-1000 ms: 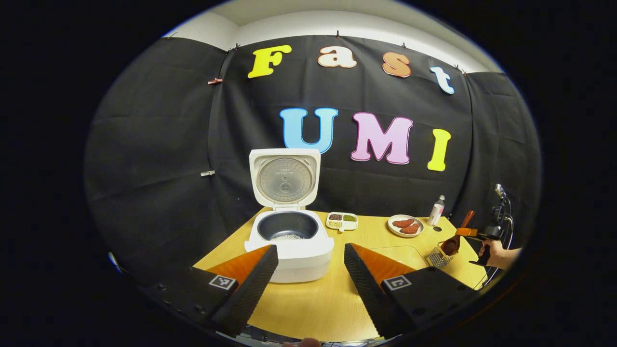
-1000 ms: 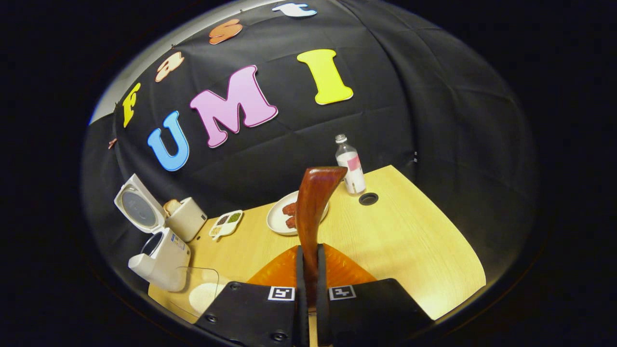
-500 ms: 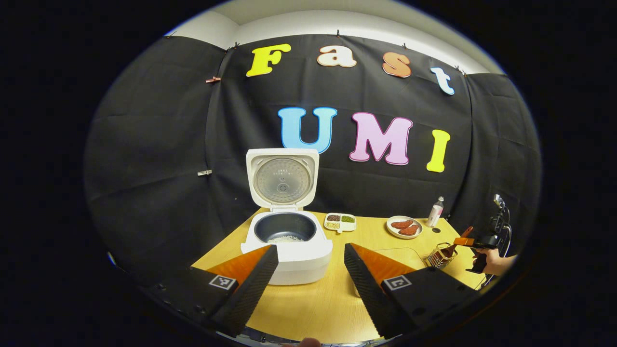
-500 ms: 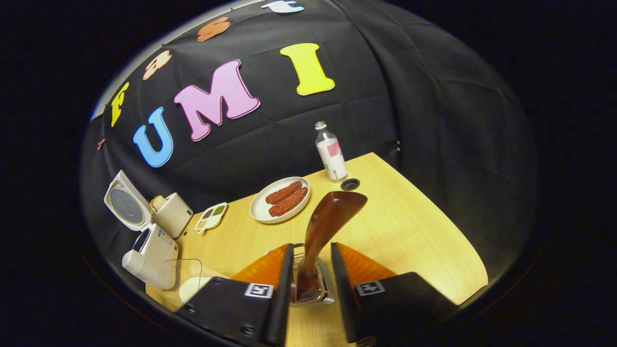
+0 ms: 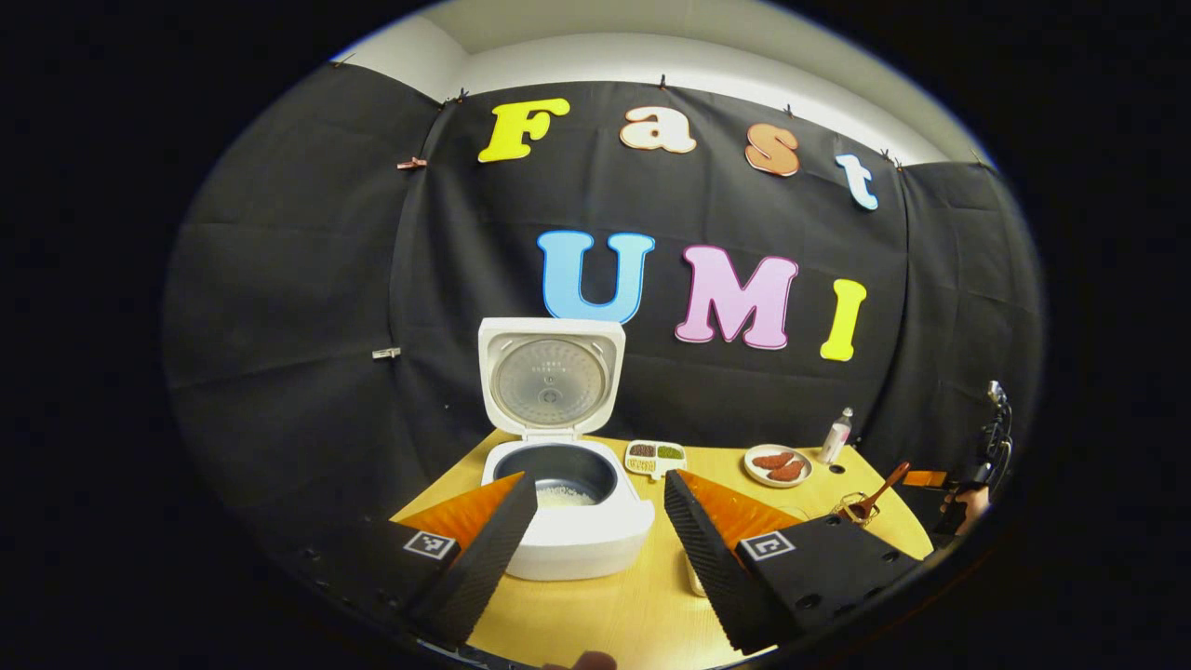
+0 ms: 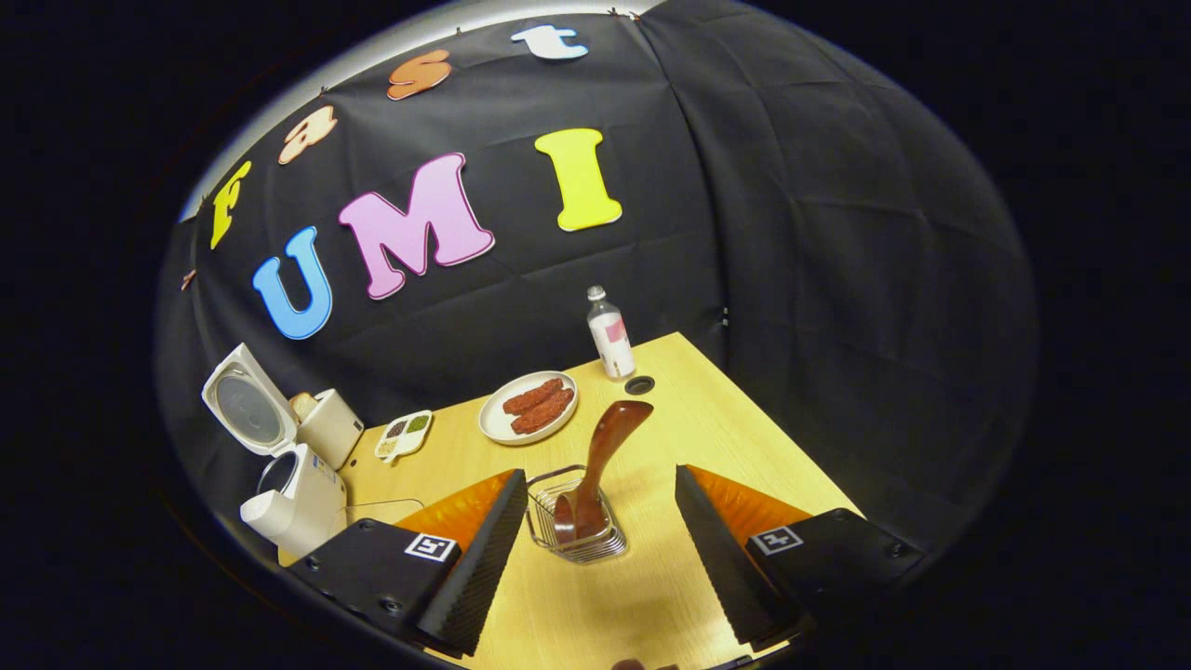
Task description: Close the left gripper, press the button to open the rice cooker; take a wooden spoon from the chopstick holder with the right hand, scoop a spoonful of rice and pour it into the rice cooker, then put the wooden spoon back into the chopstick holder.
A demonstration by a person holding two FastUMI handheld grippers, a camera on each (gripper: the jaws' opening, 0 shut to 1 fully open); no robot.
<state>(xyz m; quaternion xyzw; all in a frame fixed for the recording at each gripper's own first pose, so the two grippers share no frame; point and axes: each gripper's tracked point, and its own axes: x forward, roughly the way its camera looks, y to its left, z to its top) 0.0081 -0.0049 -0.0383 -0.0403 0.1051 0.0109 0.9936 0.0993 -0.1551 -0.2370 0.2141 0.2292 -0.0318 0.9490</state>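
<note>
Staged kitchen booth: black cloth backdrop (image 5: 279, 279) (clipped up), wooden table (image 6: 744, 437), rice cooker (image 5: 568, 521).

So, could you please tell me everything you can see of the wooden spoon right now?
The wooden spoon is dark reddish-brown and glossy, with a curved handle that broadens at its free end. It stands bowl-down in the wire chopstick holder on the table, handle leaning up and away toward the back. The right gripper is open, its fingers on either side of the holder and apart from the spoon.

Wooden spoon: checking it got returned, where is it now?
In the right gripper view, the wooden spoon stands bowl-down in the wire chopstick holder, between the open tongs, nearer than the plate.
</note>
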